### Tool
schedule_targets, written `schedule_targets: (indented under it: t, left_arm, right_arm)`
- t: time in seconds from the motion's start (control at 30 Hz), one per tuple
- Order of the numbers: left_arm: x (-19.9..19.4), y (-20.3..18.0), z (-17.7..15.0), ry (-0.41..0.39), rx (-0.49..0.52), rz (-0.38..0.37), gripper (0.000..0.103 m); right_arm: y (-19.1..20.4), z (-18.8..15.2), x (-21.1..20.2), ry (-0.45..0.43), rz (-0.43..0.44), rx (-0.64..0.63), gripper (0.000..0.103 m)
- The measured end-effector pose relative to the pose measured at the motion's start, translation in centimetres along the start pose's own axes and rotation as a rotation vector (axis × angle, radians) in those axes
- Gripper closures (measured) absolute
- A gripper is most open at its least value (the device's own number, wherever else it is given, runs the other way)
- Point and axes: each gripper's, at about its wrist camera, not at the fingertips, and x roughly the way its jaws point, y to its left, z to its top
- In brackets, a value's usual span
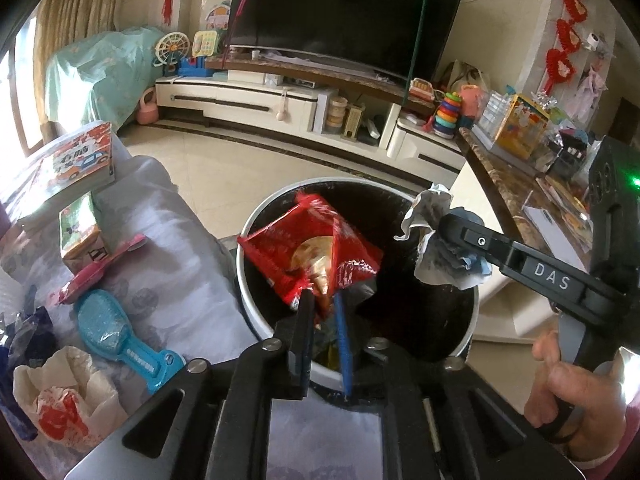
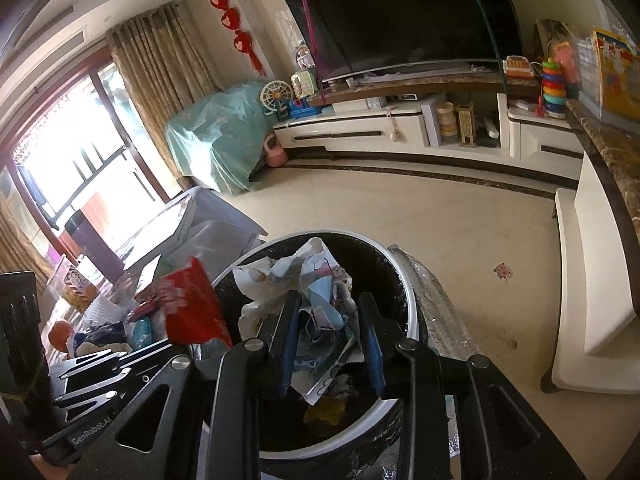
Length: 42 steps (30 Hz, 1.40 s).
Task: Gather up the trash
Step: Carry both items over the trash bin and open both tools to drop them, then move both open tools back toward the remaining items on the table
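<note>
A: What is seen around the bin (image 1: 256, 312)?

B: A round, white-rimmed bin lined in black is seen on the floor, between a surface draped in pale cloth (image 1: 168, 248) on one side and a marble-topped worktop (image 1: 508, 184) on the other. On the cloth, a blue hairbrush (image 1: 120, 336), a pink packet (image 1: 100, 272), a crumpled white and red wrapper (image 1: 68, 396) and printed boxes (image 1: 68, 164) are laid. Behind, a dark television (image 1: 344, 12) is mounted over a white cabinet (image 1: 248, 100) crowded with toys.

A: Is the bin's mouth blocked?

B: It is partly covered by a red snack bag (image 1: 312, 248), which is held tilted over the opening; yellow scraps are seen lower down inside.

A: How are the left tongs (image 1: 324, 304) set?

B: They are opened only narrowly. The lower corner of the red snack bag is caught between the fingers; whether it is pressed or merely resting there cannot be told.

A: And the right tongs (image 2: 332, 320)?

B: They are spread a little wider, above the bin. A wad of crumpled printed paper (image 2: 316, 292) is kept between the fingers and hangs over the black lining. From the left camera, the paper is seen bunched at the tips, beside the red bag, without touching it.
</note>
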Motion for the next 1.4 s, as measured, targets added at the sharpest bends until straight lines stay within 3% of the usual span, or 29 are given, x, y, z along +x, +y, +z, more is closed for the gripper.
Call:
schedule_targets:
  t: [0.23, 0.5, 0.97, 1.4]
  left_arm:
    - [-1.0, 0.0, -0.7, -0.028, -0.008, 0.020, 0.059]
    - [-4.4, 1.0, -4.7, -0.064, -0.063, 0.018, 0.050]
    - [-11.5, 5.1, -12.1, -0.080, -0.166, 0.076, 0.050]
    - [-16.8, 9.0, -16.3, -0.112, -0.278, 0.167, 0.050]
  right_arm:
    - [-0.1, 0.0, -0.3, 0.003, -0.013, 0.013, 0.044]
    - [1.1, -1.1, -2.0, -0.031, 0.022, 0.023, 0.024]
    - [6.7, -5.9, -3.3, 0.005, 0.137, -0.018, 0.020]
    - [12.0, -9.3, -2.8, 0.070, 0.213, -0.075, 0.020]
